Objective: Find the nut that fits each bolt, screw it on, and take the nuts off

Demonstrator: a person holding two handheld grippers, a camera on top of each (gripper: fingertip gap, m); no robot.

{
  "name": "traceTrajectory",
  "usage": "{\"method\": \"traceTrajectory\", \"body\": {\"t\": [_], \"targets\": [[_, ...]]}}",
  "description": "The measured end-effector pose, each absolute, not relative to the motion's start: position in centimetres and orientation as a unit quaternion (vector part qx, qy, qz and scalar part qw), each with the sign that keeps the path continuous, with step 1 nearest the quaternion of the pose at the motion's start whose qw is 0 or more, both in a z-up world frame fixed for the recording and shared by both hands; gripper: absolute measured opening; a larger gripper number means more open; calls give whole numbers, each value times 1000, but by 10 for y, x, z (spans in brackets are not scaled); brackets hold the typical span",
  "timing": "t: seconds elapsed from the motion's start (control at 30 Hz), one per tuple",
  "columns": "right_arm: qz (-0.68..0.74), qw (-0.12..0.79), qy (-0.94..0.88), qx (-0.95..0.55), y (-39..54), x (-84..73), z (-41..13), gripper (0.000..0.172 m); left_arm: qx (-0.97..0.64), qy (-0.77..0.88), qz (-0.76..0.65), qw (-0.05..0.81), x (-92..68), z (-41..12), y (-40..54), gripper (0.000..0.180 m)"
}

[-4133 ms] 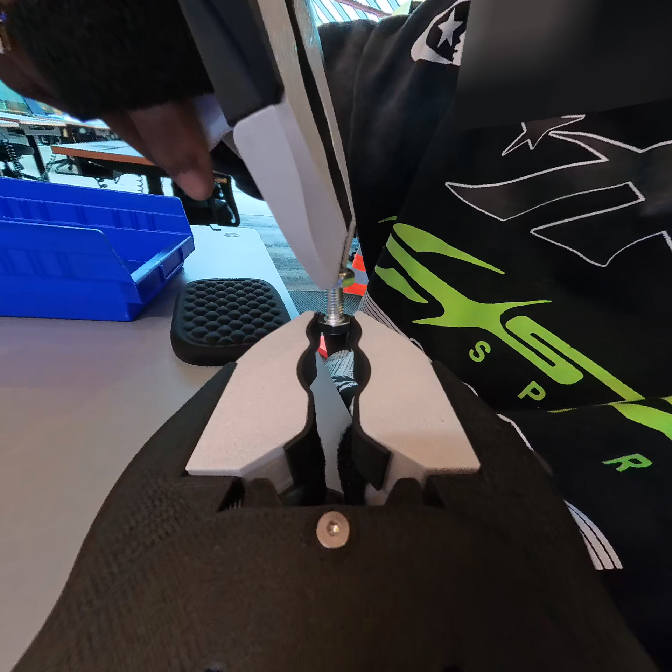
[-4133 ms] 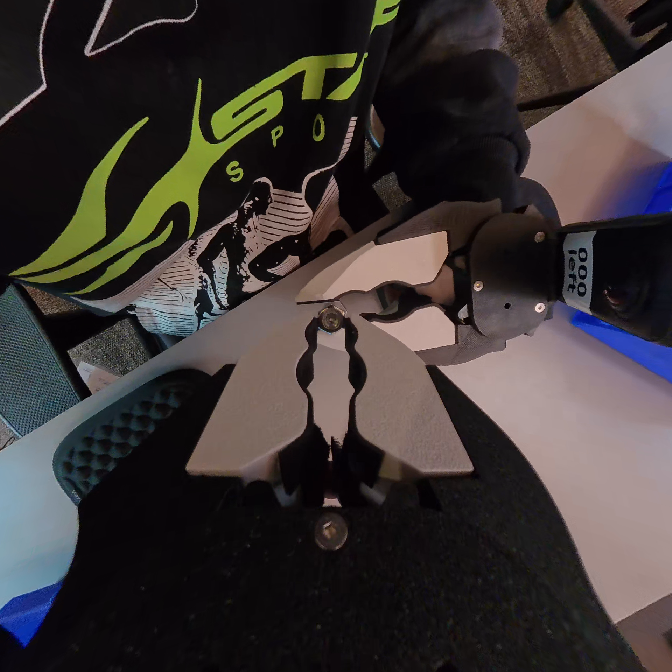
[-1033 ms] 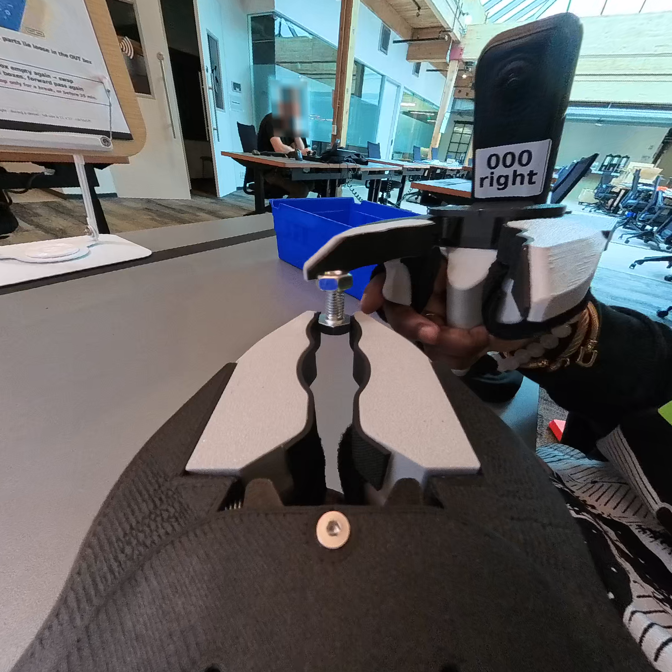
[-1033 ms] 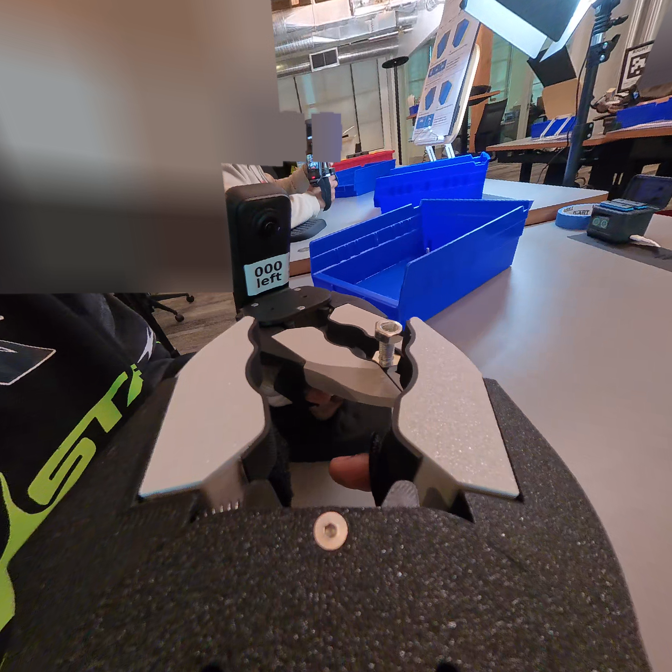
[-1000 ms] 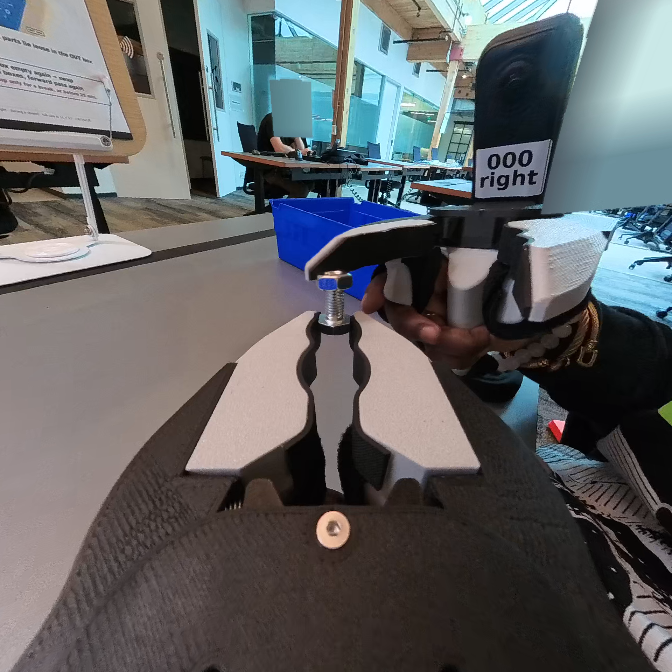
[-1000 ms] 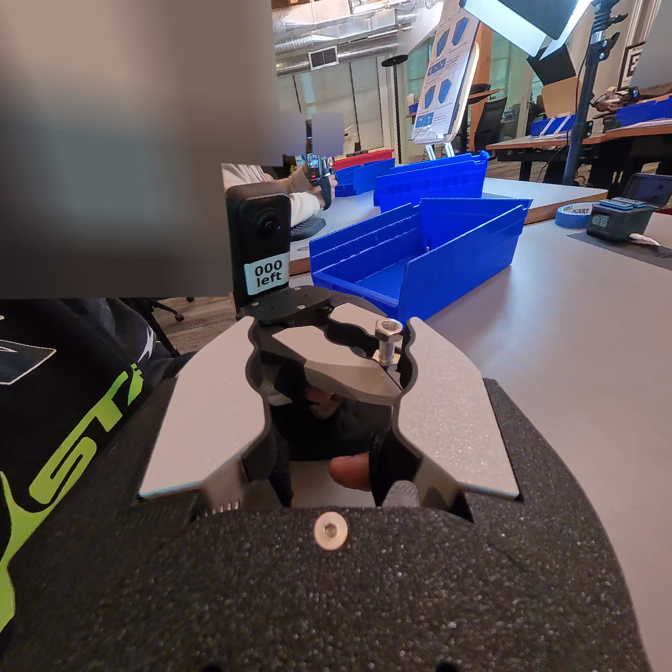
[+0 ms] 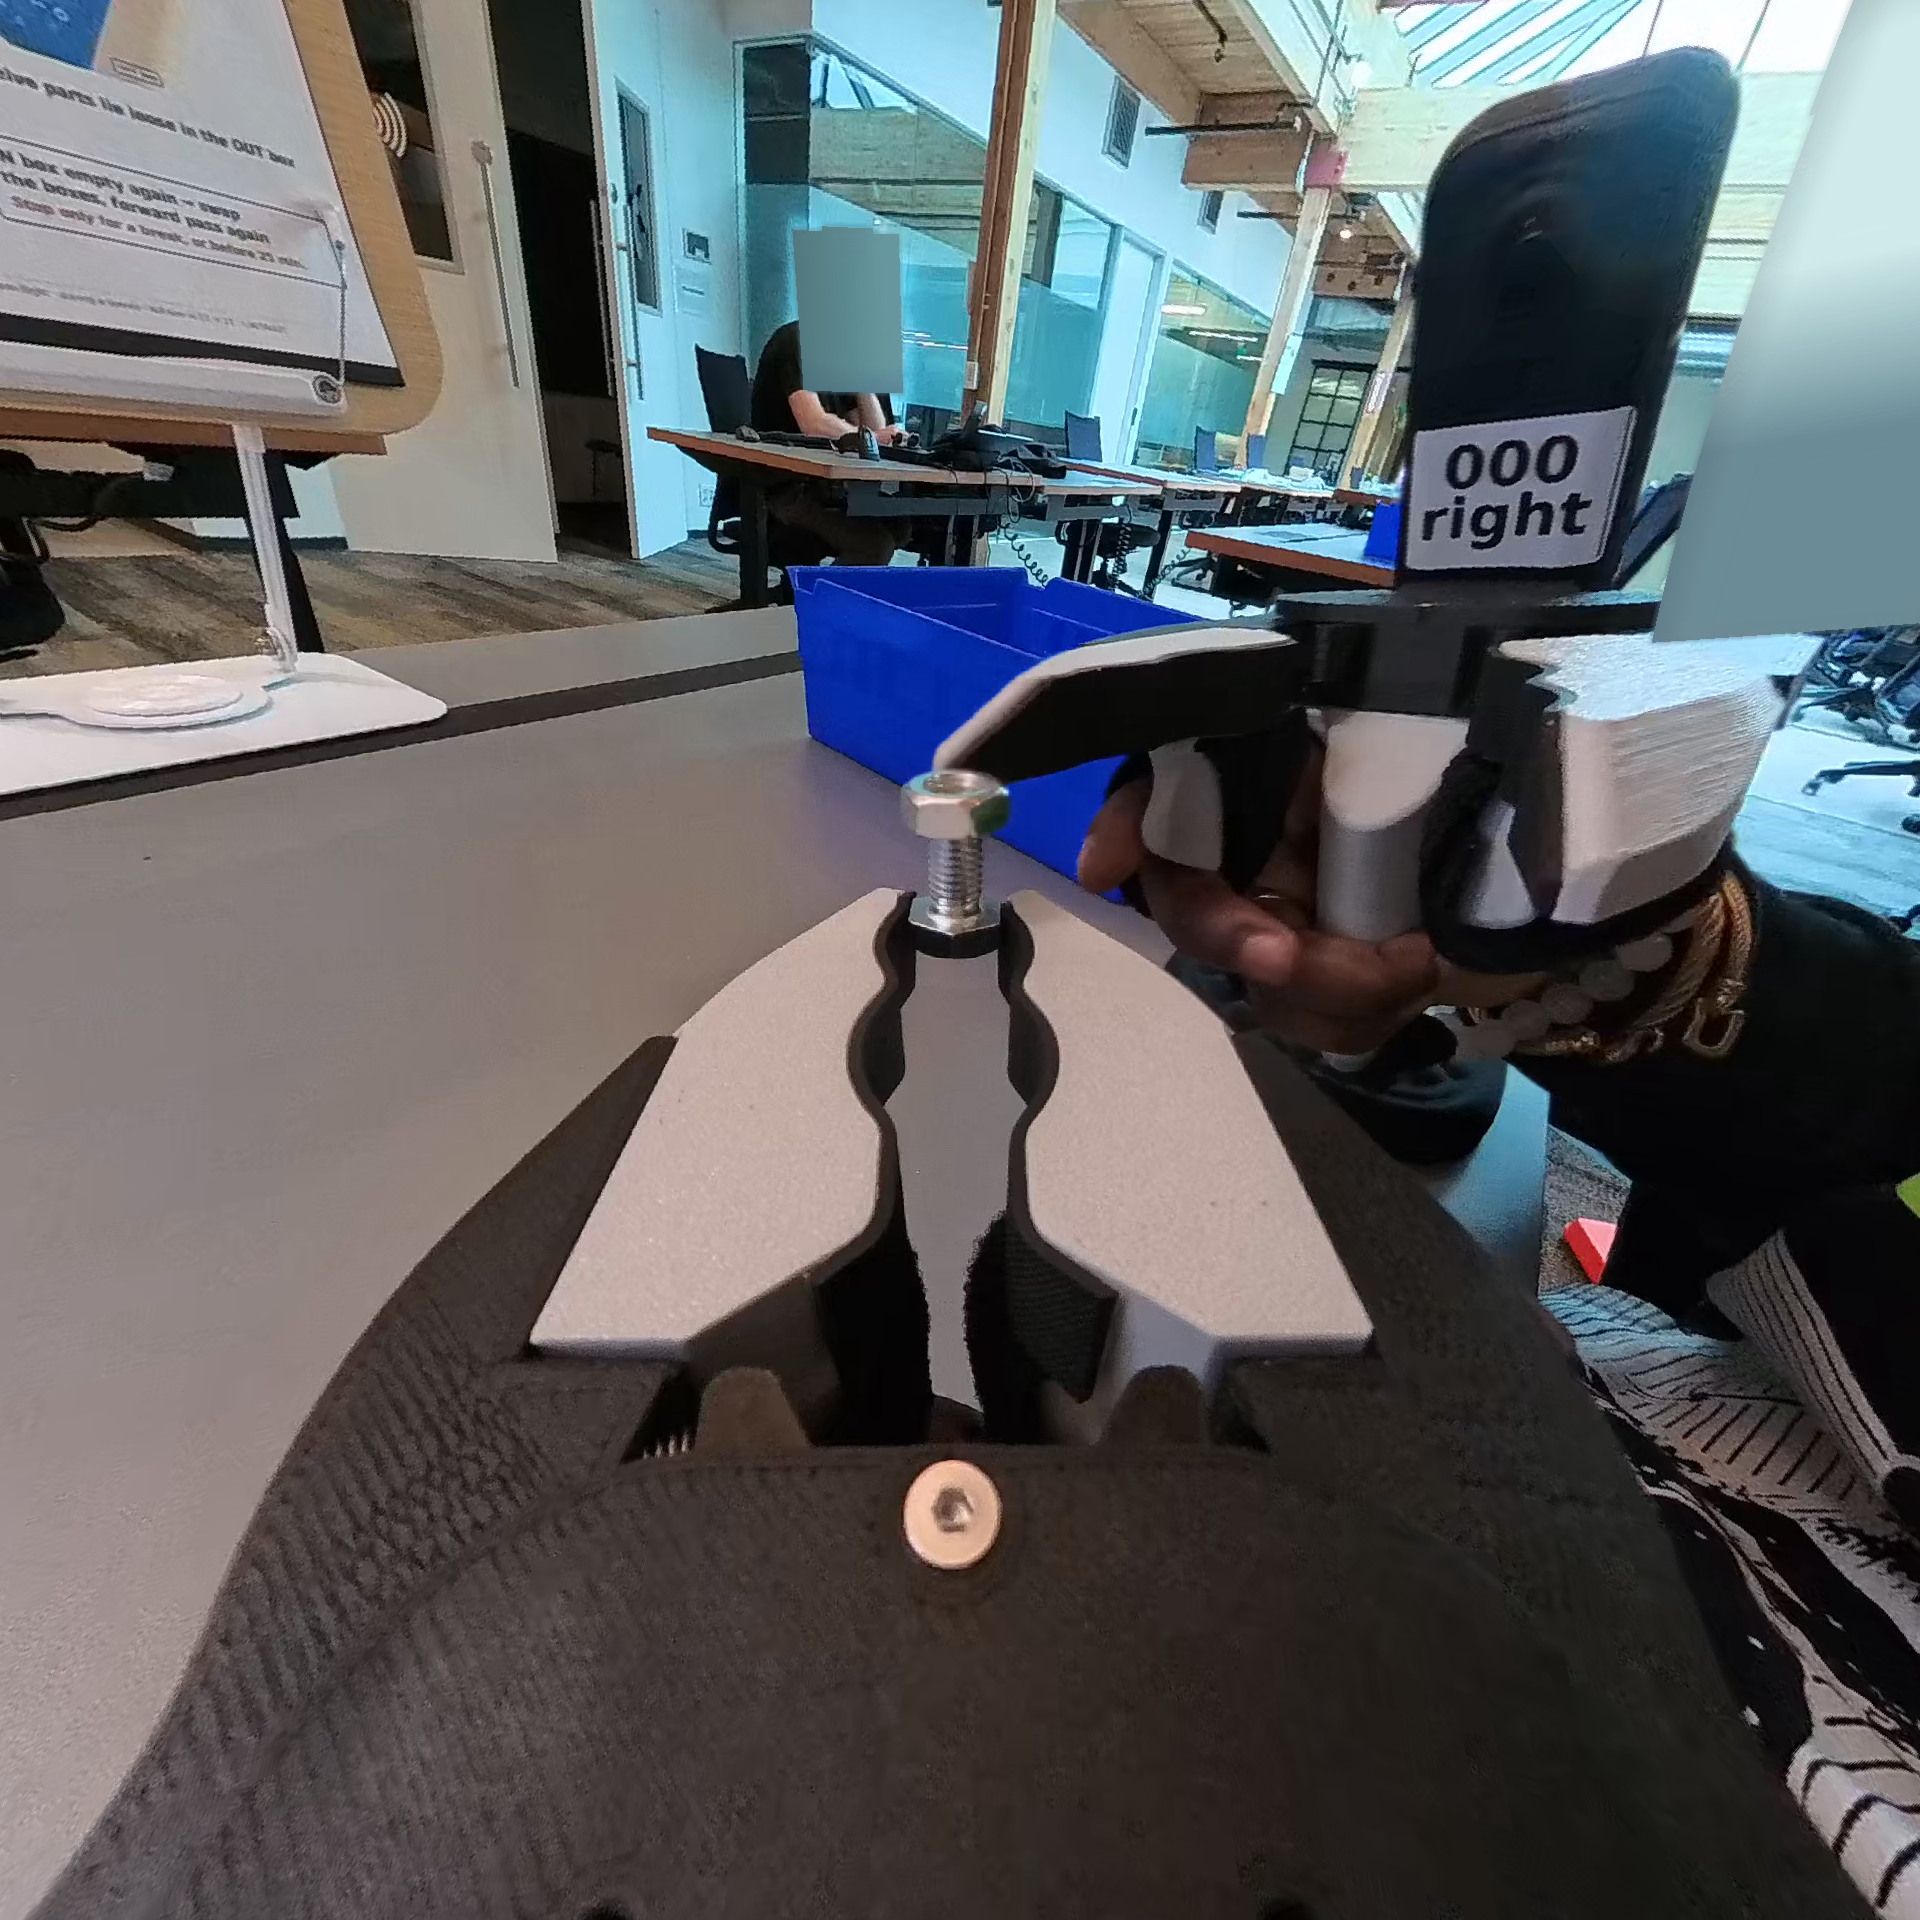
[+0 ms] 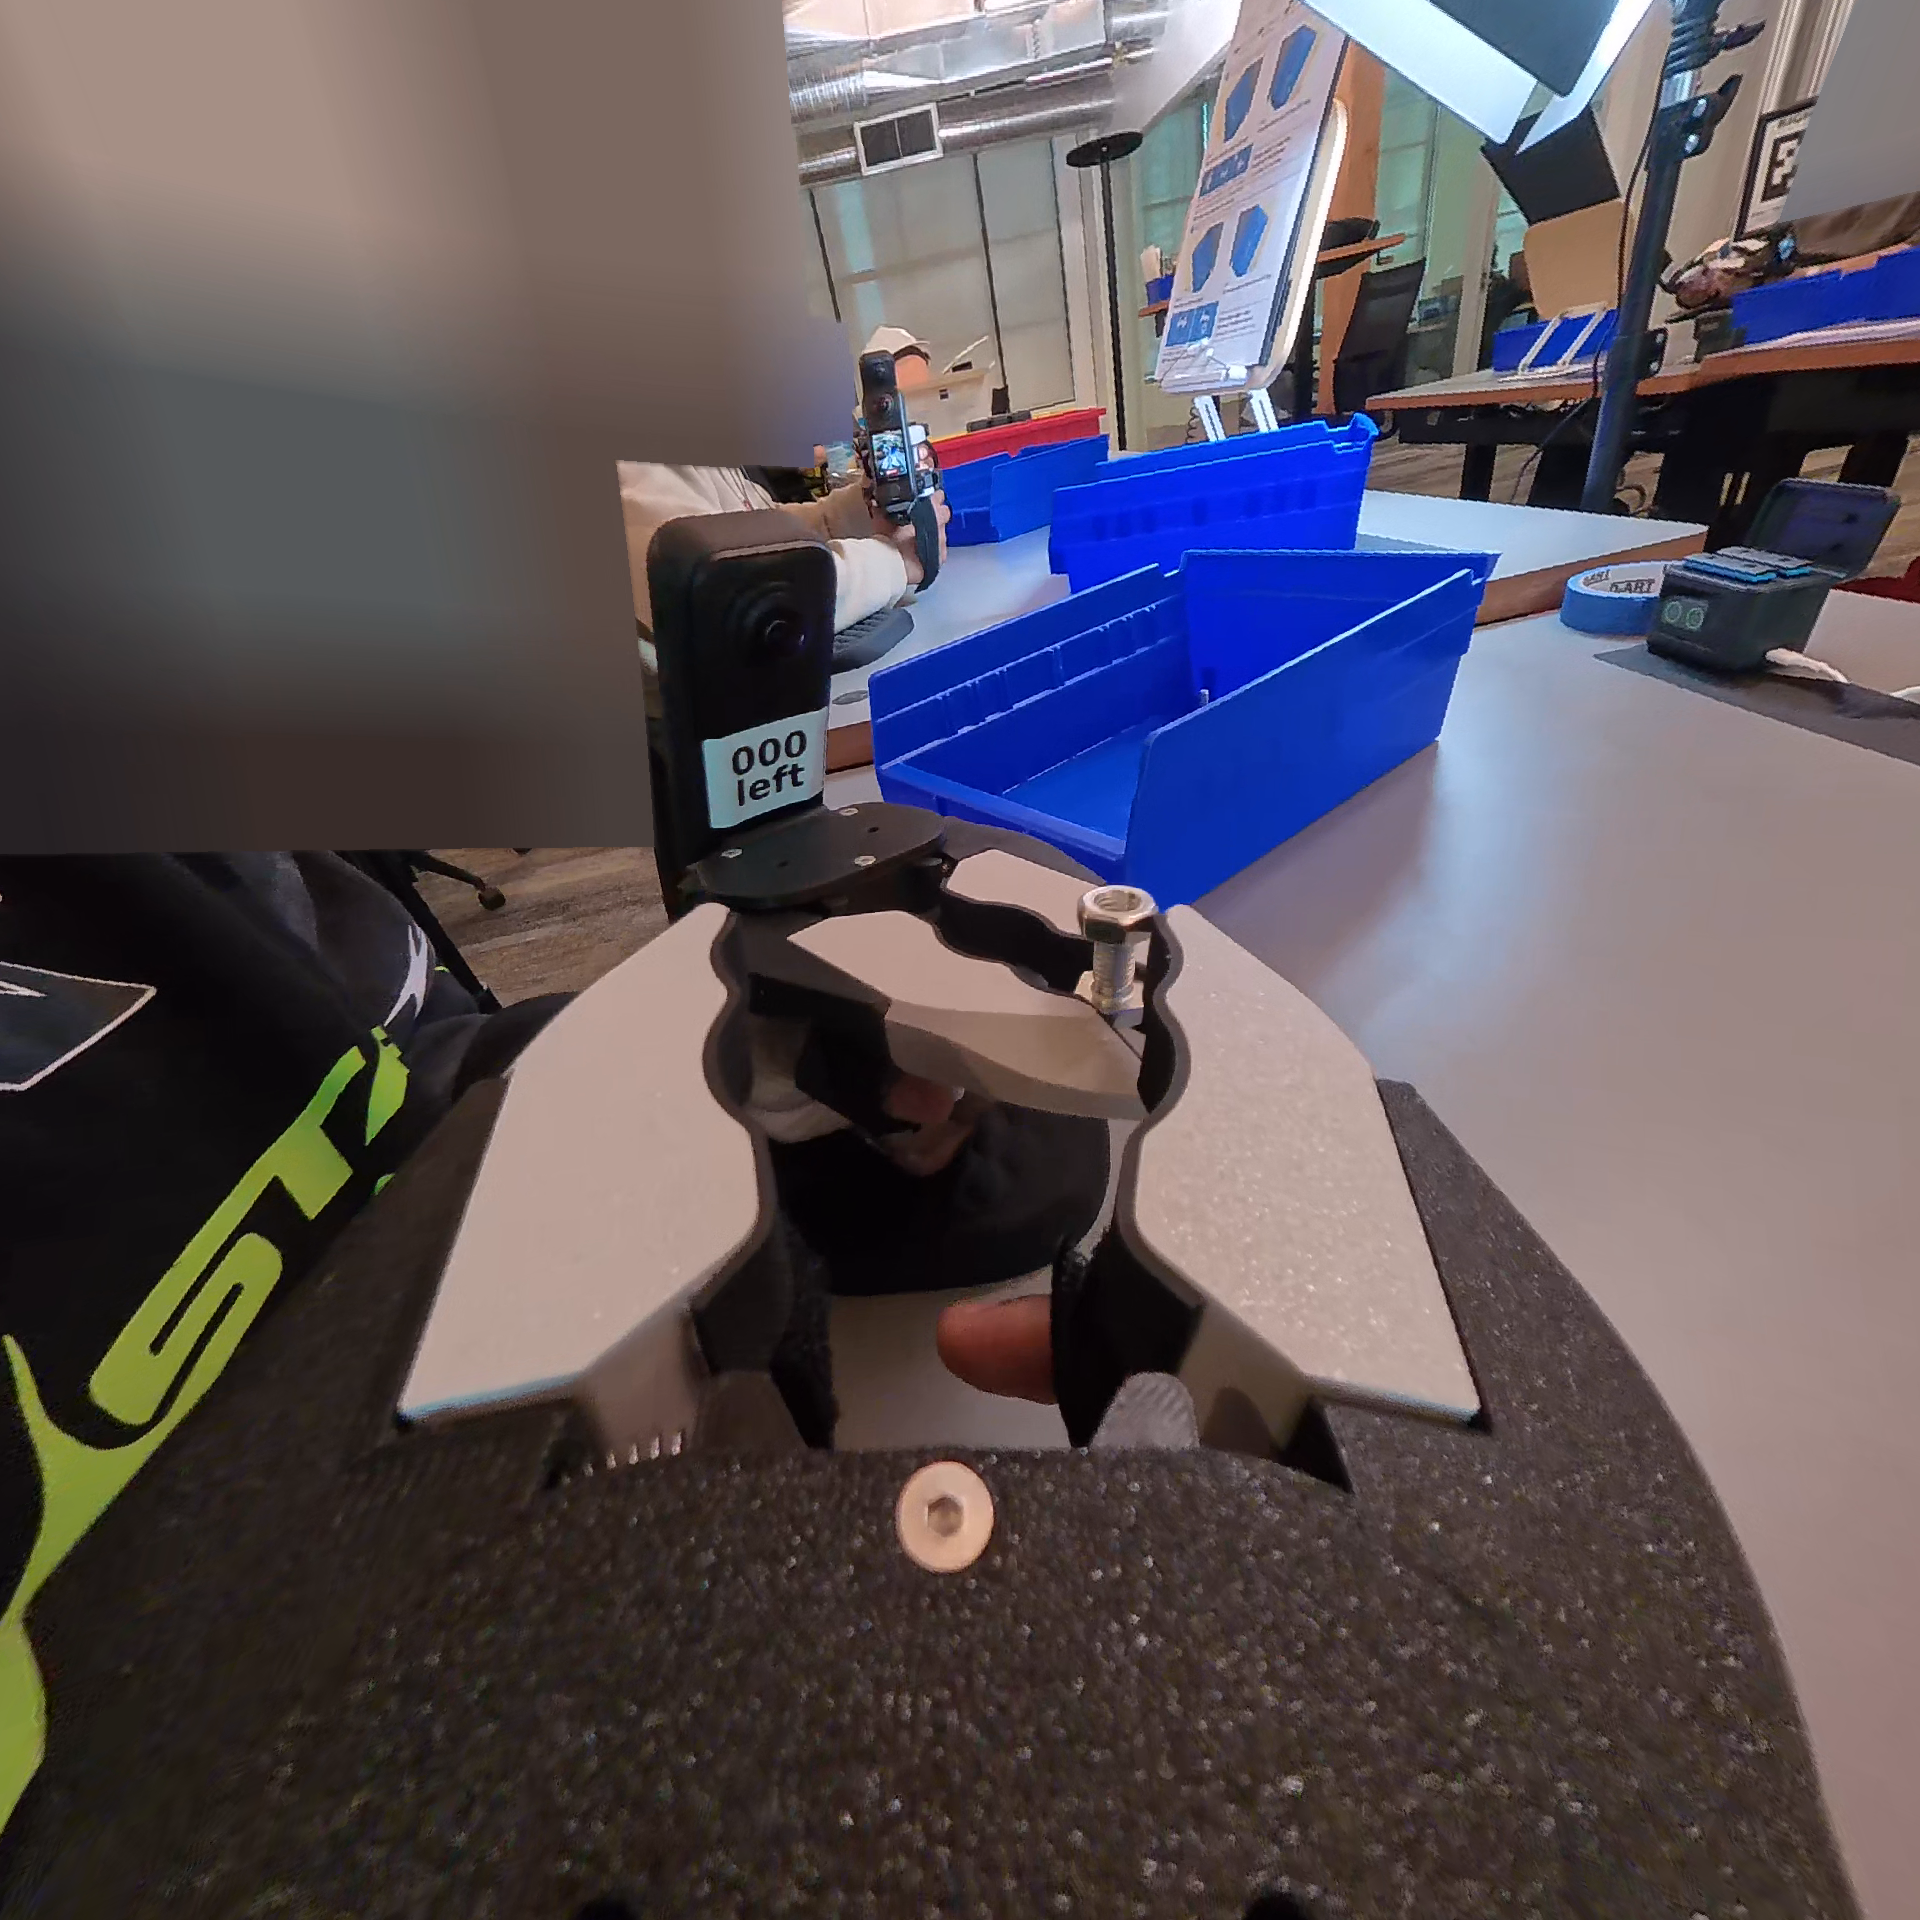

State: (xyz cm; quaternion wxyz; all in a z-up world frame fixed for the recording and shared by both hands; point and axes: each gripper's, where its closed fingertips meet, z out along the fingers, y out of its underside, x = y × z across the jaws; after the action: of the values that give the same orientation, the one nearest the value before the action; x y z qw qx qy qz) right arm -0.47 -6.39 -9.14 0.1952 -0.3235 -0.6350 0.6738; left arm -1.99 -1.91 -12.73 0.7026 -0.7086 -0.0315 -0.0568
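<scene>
My left gripper [image 7: 954, 930] is shut on the hexagonal head of a silver bolt [image 7: 956, 883], which stands upright between the fingertips. A silver nut [image 7: 954, 808] sits at the top end of the thread. My right gripper [image 8: 945, 920] is open wide and holds nothing. The left gripper's fingers [image 8: 997, 1029] and the bolt [image 8: 1114, 971] lie between its fingers. The nut [image 8: 1117, 914] is close to the right finger's inner edge, and I cannot tell if they touch. In the left wrist view one right gripper finger [image 7: 1122, 696] shows edge-on just behind the nut.
A blue bin [image 8: 1195, 727] stands on the grey table [image 8: 1610, 935] just beyond the grippers, and also shows in the left wrist view [image 7: 914, 665]. A tape roll [image 8: 1610, 603] and a black case [image 8: 1745, 613] sit far right. A sign stand [image 7: 208, 312] is far left.
Four seconds ago my right gripper gripped the nut from above. It has since let go, opened wide and come level. Both grippers turned towards the table. Over the last second nothing visibly moved.
</scene>
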Motion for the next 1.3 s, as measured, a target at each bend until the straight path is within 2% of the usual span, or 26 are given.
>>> {"method": "traceTrajectory", "body": {"t": [0.13, 0.3, 0.57, 0.73, 0.9, 0.97, 1.07, 1.13, 1.3], "targets": [[673, 207, -630, -328, -59, -5, -90, 73, -709, -29, -55, 702, -19, -127, -19, 15], [679, 202, -631, -315, -68, -12, -88, 82, -711, -21, -52, 701, -17, -128, -18, 15], [674, 200, -639, -313, -71, -10, -93, 81, -712, -20, -53, 700, -17, -129, -18, 15], [673, 206, -634, -321, -65, 0, -93, 78, -712, -24, -54, 700, -18, -129, -18, 15], [671, 212, -632, -324, -59, 9, -94, 66, -711, -23, -55, 700, -18, -129, -18, 15], [678, 224, -617, -332, -53, 3, -91, 68, -712, -22, -54, 700, -17, -130, -18, 15], [688, 217, -609, -331, -56, -7, -88, 83, -712, -16, -54, 700, -16, -129, -18, 15], [683, 210, -621, -321, -64, -13, -91, 87, -712, -13, -54, 700, -15, -130, -18, 15], [669, 198, -648, -306, -79, -21, -99, 86, -717, -4, -56, 695, -12, -132, -17, 15]]}}
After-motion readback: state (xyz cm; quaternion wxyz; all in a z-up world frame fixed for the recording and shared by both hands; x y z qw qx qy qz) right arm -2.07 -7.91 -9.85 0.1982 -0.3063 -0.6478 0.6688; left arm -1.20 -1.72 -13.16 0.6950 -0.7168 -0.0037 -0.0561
